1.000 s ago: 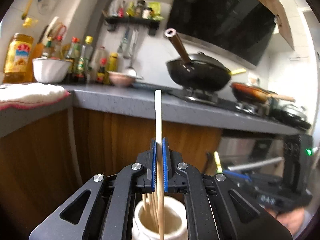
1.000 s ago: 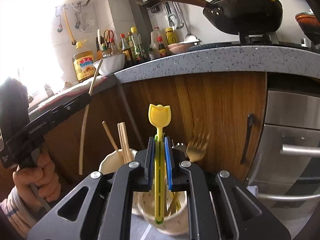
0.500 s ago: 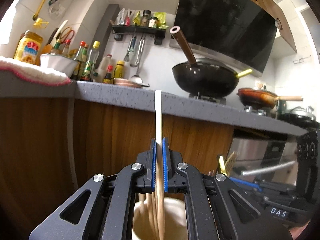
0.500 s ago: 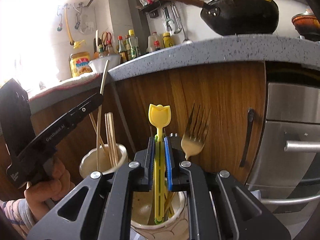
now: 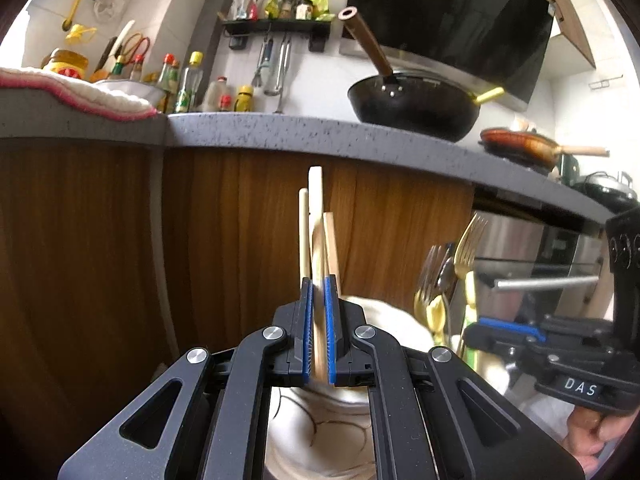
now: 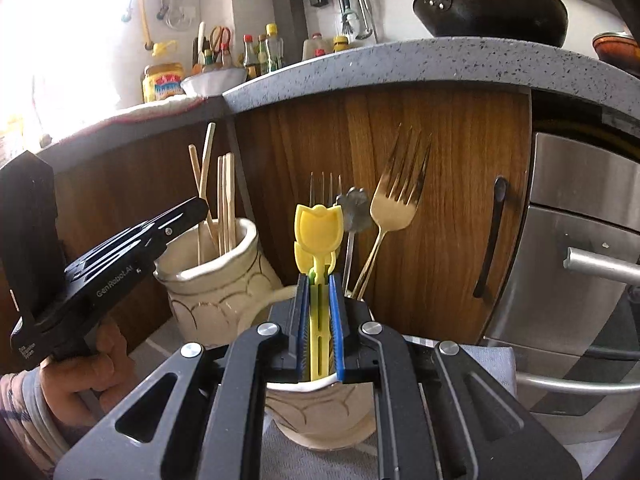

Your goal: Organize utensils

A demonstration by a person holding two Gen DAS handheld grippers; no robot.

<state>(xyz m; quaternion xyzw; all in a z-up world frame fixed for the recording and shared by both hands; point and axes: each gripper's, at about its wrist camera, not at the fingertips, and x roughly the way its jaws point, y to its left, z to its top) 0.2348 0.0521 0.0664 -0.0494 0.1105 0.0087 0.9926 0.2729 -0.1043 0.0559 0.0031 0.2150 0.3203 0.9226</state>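
Sorting by kind, it seems: chopsticks to one cream jar, metal and plastic cutlery to the other.

Left wrist view. The left gripper [image 5: 319, 320] is clenched on a pale wooden chopstick [image 5: 315, 208], held upright with its top well above the blue pads. Other chopsticks [image 5: 303, 236] stand just behind the jaws, rising out of the chopstick jar [image 5: 320, 432] directly below. The vertical hold makes sense: the stick can slide straight down among its fellows without catching the rim. Off to the right, gold forks [image 5: 472, 240] stand in the neighbouring jar, and the right gripper [image 5: 504, 330] shows side-on, a hand [image 5: 592, 436] beneath it. Grey countertop [image 5: 280, 132] above, wok on the stove beyond.

Right wrist view. The right gripper [image 6: 319, 320] is clamped on a yellow tulip-topped utensil [image 6: 319, 236], also upright, its lower end at or just inside the mouth of the cutlery jar [image 6: 320, 412]. A gold fork [image 6: 396, 200], a grey-handled piece [image 6: 354, 212] and steel tines are already standing there. To the left, the chopstick jar [image 6: 216, 284] holds several sticks [image 6: 224, 200], with the left gripper [image 6: 200, 206] poised at them; how deep the held stick sits cannot be told.

Judgement: both items are partway into their jars; release is probably near, once each end bottoms out.
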